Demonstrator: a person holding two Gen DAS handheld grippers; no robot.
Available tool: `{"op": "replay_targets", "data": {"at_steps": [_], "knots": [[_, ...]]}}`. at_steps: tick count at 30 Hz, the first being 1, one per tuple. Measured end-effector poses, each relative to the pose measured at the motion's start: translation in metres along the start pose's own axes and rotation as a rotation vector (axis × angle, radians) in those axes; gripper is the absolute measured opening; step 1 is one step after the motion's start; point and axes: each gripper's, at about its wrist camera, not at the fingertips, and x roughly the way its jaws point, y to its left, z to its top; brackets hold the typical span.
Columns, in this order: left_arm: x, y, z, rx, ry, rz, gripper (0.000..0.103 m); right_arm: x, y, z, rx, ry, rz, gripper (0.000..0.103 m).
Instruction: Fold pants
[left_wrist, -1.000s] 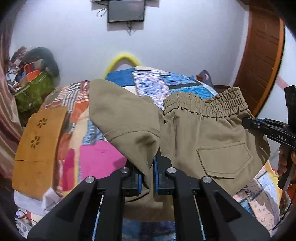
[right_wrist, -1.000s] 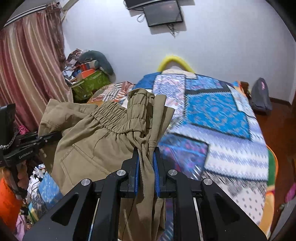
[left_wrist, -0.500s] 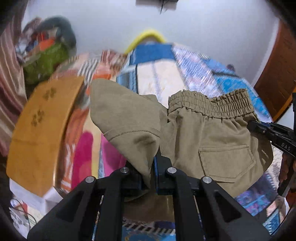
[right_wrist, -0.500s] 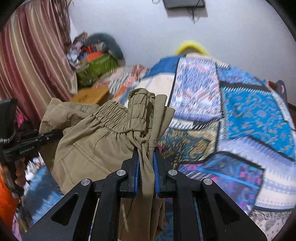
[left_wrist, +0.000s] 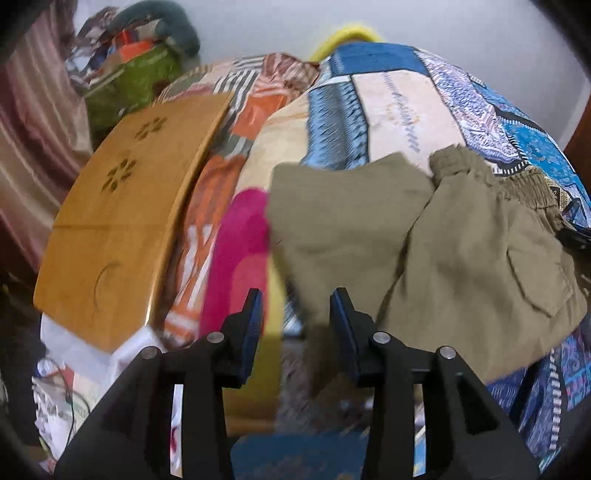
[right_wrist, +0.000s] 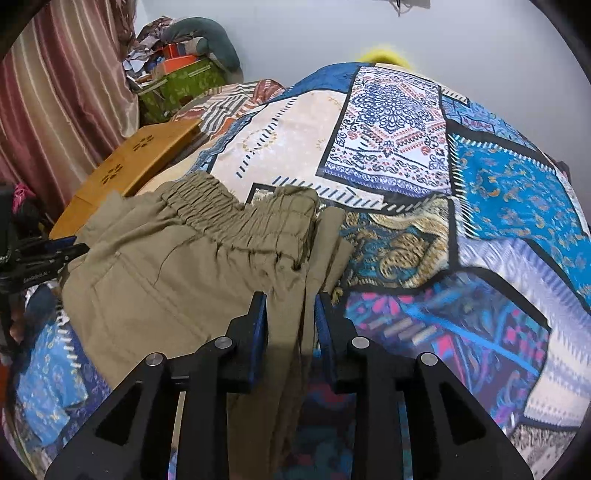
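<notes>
Opening just now over the bed, the left hand-held gripper (left_wrist: 295, 314) has parted jaws, and a hanging edge of the pants (left_wrist: 424, 251) lies between them against the right pad while the left pad stands clear of the cloth; the grip is released. Ahead of it and to its right the khaki pants lie spread on the quilt (left_wrist: 399, 110), a pocket flap toward the far right and the gathered waistband at the far edge. To its left a wooden board (left_wrist: 122, 218) leans along the bed's side, with a green box (left_wrist: 140, 81) beyond it.

The right hand-held gripper (right_wrist: 290, 314) has also just been widening its jaws; a bunched fold of the pants (right_wrist: 192, 266) still runs down between the blue pads, which no longer seem to pinch it. The waistband lies just ahead and left of it on the quilt (right_wrist: 498, 192). At its far left the other gripper's fingers (right_wrist: 55, 253) touch the cloth's edge.
</notes>
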Motion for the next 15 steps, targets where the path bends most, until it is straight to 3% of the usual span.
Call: {"op": "replay_targets", "data": {"at_steps": [3,8,15], "knots": [[-0.024,0.003,-0.007,0.010,-0.019,0.036,0.040,-0.018,-0.003,-0.005,0.030,-0.010,-0.036,0.040],[-0.087,-0.009,-0.014,0.010,-0.105,0.001,0.040,-0.075,0.002,-0.011,0.067,-0.070,-0.018,0.041],[-0.215,-0.049,-0.034,0.037,-0.298,-0.096,0.040,-0.202,0.044,-0.025,-0.014,-0.274,-0.008,0.041]]}}
